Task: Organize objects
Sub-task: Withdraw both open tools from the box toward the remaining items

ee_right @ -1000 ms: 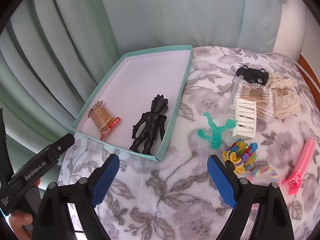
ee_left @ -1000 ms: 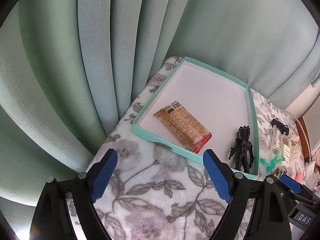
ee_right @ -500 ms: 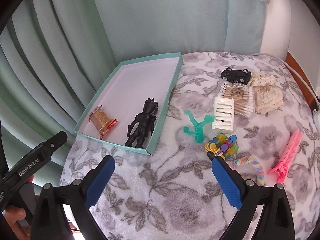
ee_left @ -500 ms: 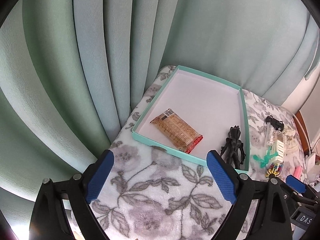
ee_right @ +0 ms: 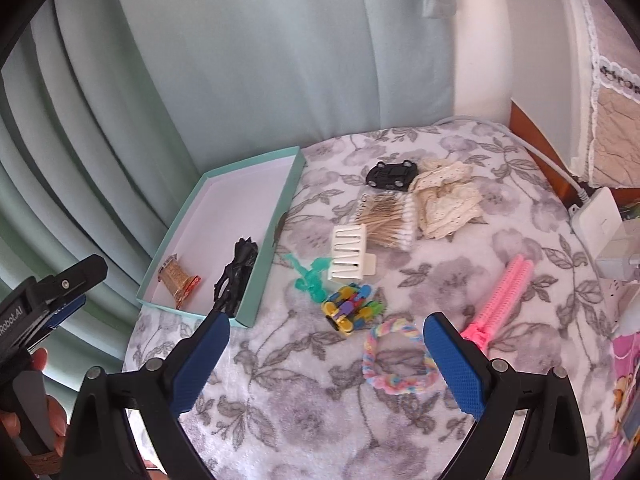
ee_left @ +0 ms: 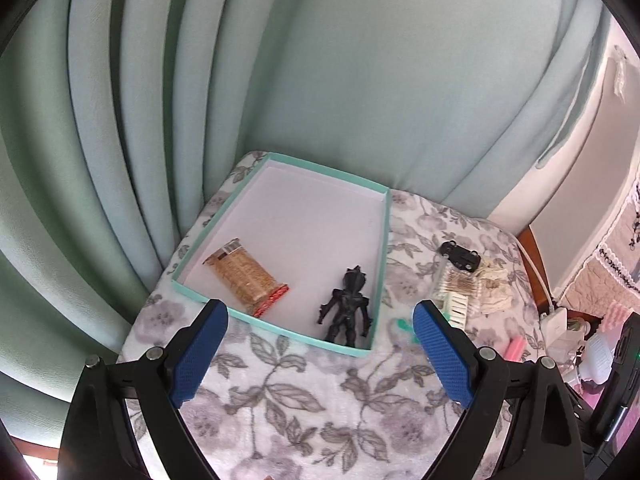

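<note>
as both grippers drew back, jaws wide and empty — the tray [ee_right: 256,284] held only two things, clutter still waiting.

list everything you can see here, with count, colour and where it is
box: 1, teal, left on the floral blanket
snack pack: 1, brown and red, in box
figure: 1, black, in box
toy car: 1, black, far side
cotton swabs: 1 pack, white tips
lace cloth: 1, cream, beside swabs
hair clip: 1, white
figure toy: 1, green, by box
block toy: 1, multicolour
braided ring: 1, pastel
comb clip: 1, pink, right
curtain: green, behind
left gripper: blue fingers, open
right gripper: blue fingers, open
</note>
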A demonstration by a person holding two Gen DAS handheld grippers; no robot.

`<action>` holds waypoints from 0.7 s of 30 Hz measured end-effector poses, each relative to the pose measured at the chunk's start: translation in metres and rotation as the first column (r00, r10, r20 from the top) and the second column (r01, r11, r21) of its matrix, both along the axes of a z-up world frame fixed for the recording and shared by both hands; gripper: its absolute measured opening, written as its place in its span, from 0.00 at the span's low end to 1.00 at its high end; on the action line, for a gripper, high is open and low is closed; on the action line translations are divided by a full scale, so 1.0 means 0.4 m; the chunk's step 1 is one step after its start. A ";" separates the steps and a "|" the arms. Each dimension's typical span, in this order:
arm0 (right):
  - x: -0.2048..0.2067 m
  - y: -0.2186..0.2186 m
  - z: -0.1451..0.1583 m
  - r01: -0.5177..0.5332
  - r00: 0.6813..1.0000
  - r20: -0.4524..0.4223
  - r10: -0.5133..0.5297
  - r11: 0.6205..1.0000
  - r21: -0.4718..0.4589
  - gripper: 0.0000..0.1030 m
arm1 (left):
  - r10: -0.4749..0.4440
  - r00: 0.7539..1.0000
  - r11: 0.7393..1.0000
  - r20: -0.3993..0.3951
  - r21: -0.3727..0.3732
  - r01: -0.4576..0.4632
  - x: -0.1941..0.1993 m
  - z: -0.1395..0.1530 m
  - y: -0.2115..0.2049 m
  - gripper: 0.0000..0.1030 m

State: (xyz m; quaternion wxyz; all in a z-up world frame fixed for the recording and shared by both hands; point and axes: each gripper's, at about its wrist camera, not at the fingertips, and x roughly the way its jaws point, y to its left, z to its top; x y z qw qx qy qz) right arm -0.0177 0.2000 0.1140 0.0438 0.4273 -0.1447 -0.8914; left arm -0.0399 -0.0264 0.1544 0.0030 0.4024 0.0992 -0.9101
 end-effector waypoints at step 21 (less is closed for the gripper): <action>0.045 0.288 -0.150 0.237 0.962 0.134 -0.238 0.971 0.023 0.96 | -0.241 0.958 0.967 0.158 -0.042 0.250 -0.008 -0.225 0.321 0.97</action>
